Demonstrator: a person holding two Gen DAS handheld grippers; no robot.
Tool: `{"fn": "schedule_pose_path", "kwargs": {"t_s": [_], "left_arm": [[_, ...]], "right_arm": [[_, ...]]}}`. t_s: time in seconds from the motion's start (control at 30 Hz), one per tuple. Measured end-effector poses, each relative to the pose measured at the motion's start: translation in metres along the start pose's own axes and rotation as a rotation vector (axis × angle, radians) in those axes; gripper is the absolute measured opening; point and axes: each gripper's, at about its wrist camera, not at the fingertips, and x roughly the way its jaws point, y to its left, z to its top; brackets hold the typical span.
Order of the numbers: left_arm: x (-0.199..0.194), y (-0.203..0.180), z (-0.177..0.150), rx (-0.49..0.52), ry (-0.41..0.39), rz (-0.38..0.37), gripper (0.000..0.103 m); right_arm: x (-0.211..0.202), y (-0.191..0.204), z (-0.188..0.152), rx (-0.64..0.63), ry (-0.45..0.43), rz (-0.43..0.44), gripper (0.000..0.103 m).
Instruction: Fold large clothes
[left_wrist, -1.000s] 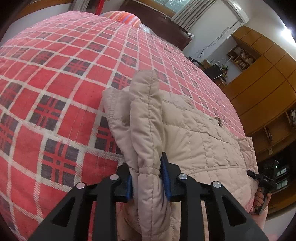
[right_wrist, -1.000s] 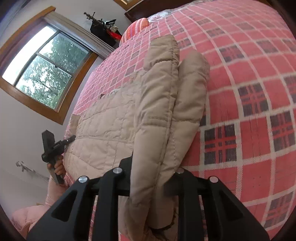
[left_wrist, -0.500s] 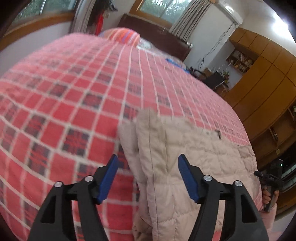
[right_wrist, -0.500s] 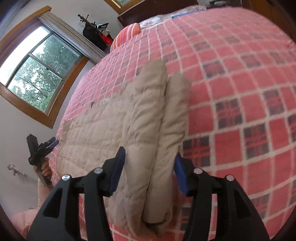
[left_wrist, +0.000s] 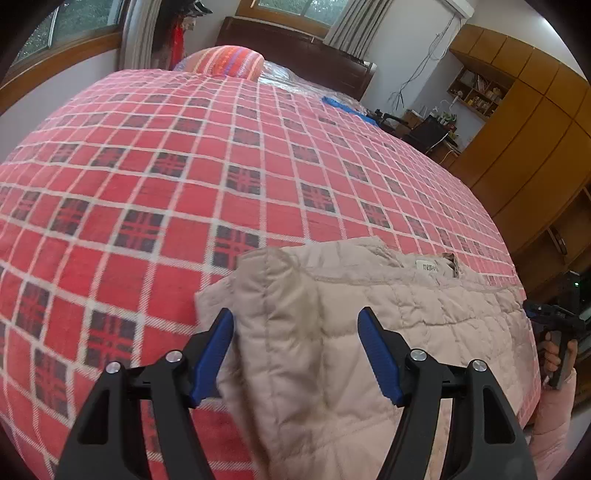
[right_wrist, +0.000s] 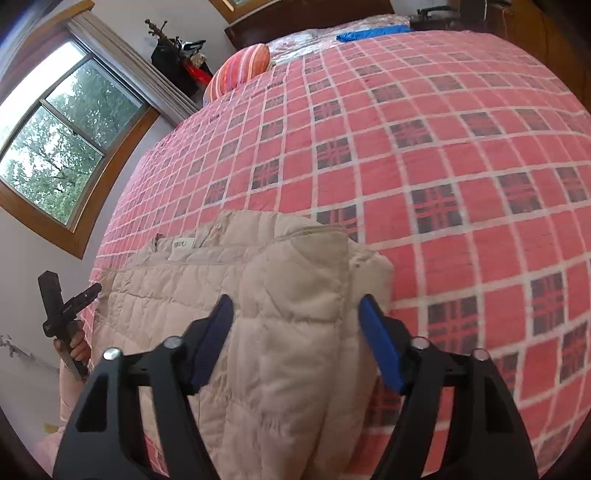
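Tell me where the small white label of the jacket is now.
The white label sits on the beige jacket at its far edge, next to the red checked blanket; it appears right of centre in the left wrist view and left of centre in the right wrist view.

Beige quilted jacket (left_wrist: 388, 332), folded, flat on the red plaid bedspread (left_wrist: 184, 184)

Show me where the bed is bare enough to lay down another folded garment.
Most of the plaid bedspread is bare: the wide stretch between the beige quilted jacket and the striped pillow, and the strip beside the jacket's folded edge. It is crowded at the near edge, where the jacket lies under the open left gripper and right gripper.
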Motion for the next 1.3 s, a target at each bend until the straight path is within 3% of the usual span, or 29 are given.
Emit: {"fn": "schedule_pose_path", "kwargs": {"t_s": [0.07, 0.17, 0.2, 0.3, 0.53, 0.67, 0.93, 1.3], "left_arm": [[0.001, -0.006, 0.003, 0.012, -0.010, 0.009, 0.063], [0.001, -0.013, 0.007, 0.033, -0.019, 0.030, 0.031], [0.001, -0.014, 0.009, 0.033, -0.020, 0.025, 0.021], [-0.005, -0.015, 0.011, 0.021, -0.041, 0.019, 0.014], [-0.038, -0.019, 0.028, 0.004, -0.150, -0.004, 0.011], [-0.034, -0.011, 0.042, -0.030, -0.159, 0.000, 0.011], [0.026, 0.028, 0.042, -0.131, -0.026, 0.027, 0.011], [0.056, 0.032, 0.035, -0.110, 0.041, 0.086, 0.023]], "right_arm": [[0.005, 0.004, 0.002, -0.020, 0.005, -0.009, 0.041], [0.006, 0.010, 0.002, -0.047, 0.007, -0.017, 0.018], [0.004, 0.012, 0.003, -0.050, 0.005, -0.016, 0.014], [-0.007, 0.018, 0.003, -0.063, -0.023, 0.007, 0.011], [-0.046, 0.034, 0.015, -0.084, -0.118, 0.062, 0.009], [-0.053, 0.035, 0.033, -0.074, -0.154, 0.078, 0.009], [-0.007, 0.005, 0.045, 0.022, -0.069, 0.067, 0.009], [0.047, -0.029, 0.031, 0.101, 0.050, -0.015, 0.011]]}}
